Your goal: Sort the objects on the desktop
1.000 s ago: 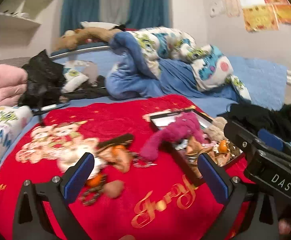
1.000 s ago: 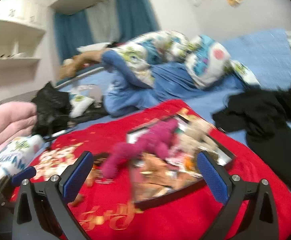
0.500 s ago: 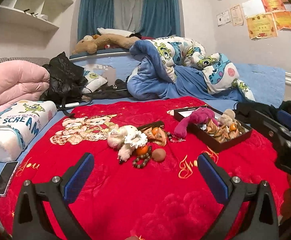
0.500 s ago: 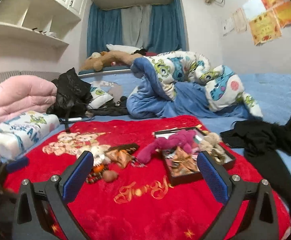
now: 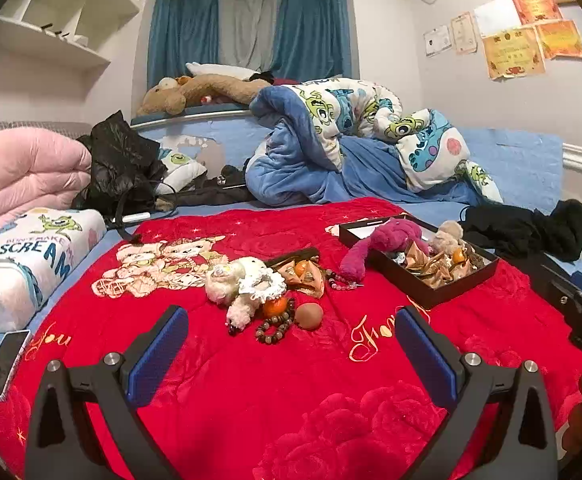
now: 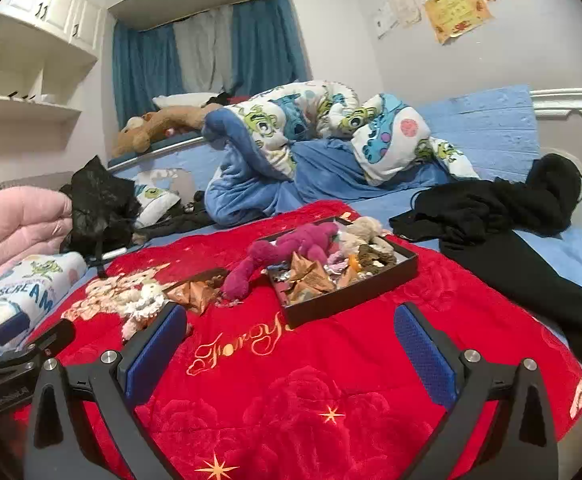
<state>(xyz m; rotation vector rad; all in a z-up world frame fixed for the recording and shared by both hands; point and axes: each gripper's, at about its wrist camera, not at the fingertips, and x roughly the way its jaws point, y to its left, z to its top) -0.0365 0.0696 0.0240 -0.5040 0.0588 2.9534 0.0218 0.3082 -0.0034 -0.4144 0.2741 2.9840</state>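
A black box (image 5: pixel 441 294) (image 6: pixel 355 294) on the red blanket holds snack packets, a small beige plush and a magenta plush (image 5: pixel 379 246) (image 6: pixel 279 256) that hangs over its left wall. Left of it lie a white plush (image 5: pixel 247 284) (image 6: pixel 141 300), an orange packet (image 5: pixel 305 276), a tangerine (image 5: pixel 273 306), a bead bracelet (image 5: pixel 275 326) and a brown egg-like ball (image 5: pixel 309 316). My left gripper (image 5: pixel 291 354) is open and empty, well short of the pile. My right gripper (image 6: pixel 291 350) is open and empty, short of the box.
The red blanket (image 5: pixel 291 400) covers the bed. A phone (image 5: pixel 5 362) and a white pillow (image 5: pixel 23 256) lie at the left edge. Black clothes (image 6: pixel 503 220) lie right of the box. A rumpled blue quilt (image 5: pixel 351 148) and a black bag (image 5: pixel 119 160) sit behind.
Both grippers have pulled back and up from close over the box and pile. The objects now look smaller and farther. Both stay open and empty.
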